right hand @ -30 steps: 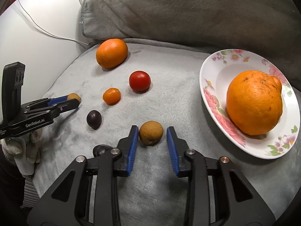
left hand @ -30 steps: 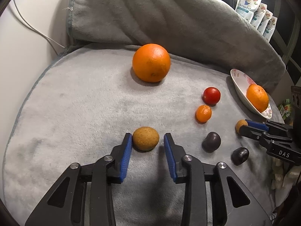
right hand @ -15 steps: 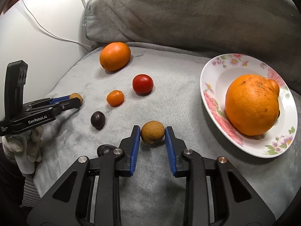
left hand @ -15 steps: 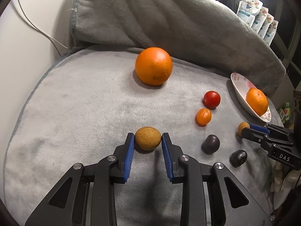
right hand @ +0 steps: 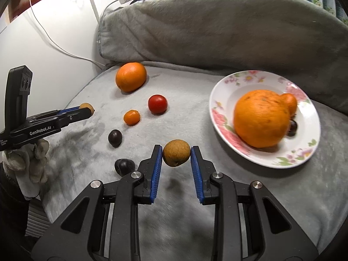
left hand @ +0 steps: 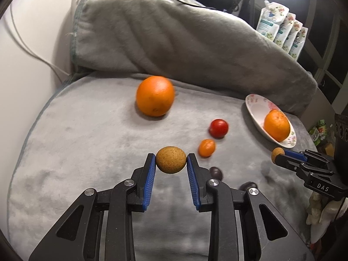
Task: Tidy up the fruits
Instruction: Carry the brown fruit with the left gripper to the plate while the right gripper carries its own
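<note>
Brown fruits [left hand: 171,160] in both tools [right hand: 176,157]

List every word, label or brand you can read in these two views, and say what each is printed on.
"DAS": on the side of the right gripper, seen from the left wrist.
"GenRobot.AI": on the side of the left gripper, seen from the right wrist; the smaller print beside it is too small to read.
Printing on the white pouches behind the blanket: too blurred to read.
</note>
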### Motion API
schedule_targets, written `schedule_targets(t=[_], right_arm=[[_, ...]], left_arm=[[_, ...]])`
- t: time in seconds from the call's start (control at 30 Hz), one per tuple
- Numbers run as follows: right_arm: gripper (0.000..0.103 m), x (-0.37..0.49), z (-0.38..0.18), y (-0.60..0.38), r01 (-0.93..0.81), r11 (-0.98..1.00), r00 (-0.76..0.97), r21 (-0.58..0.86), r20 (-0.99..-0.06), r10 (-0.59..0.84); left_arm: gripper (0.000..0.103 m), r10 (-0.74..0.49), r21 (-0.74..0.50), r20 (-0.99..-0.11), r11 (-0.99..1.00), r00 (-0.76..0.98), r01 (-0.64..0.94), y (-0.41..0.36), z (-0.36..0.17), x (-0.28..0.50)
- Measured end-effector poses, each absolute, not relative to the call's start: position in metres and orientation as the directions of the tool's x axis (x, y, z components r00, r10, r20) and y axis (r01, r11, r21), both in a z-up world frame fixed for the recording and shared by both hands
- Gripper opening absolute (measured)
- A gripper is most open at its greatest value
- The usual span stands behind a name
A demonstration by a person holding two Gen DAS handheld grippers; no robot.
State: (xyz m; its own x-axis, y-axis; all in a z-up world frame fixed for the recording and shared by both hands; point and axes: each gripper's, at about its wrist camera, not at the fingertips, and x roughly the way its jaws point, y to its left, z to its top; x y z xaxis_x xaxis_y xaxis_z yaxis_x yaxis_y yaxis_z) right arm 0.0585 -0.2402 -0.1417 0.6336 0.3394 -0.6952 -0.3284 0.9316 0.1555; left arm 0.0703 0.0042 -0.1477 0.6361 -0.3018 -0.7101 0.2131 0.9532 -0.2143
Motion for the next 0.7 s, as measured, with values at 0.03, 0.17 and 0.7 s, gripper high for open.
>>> schedule_targets(t=[0.03,0.17,0.7], right_arm=[[0.028,0.056,-0.14,-0.243,-0.324,0.933,0.638,0.155,-0.693,0.336],[0.028,0.051,-0.136,-0.253,-0.306,0.94,0.652,0.151,-0.686,0.323],[0.028,0.043,-0.128,-0.293,-0.237,0.961,0.689,0.144,-0.673,0.271]], left_arm=[[0.028,-0.308,-0.217,-0.708,0.951,0.636,0.22,0.001,-0.146,0.071],[0.028,-0.325,-0.219,-0.699,0.945,0.637,0.242,-0.009,-0.141,0.071],[0.028,-0.389,-0.222,-0.672,0.918,0.63,0.329,-0.054,-0.126,0.08]])
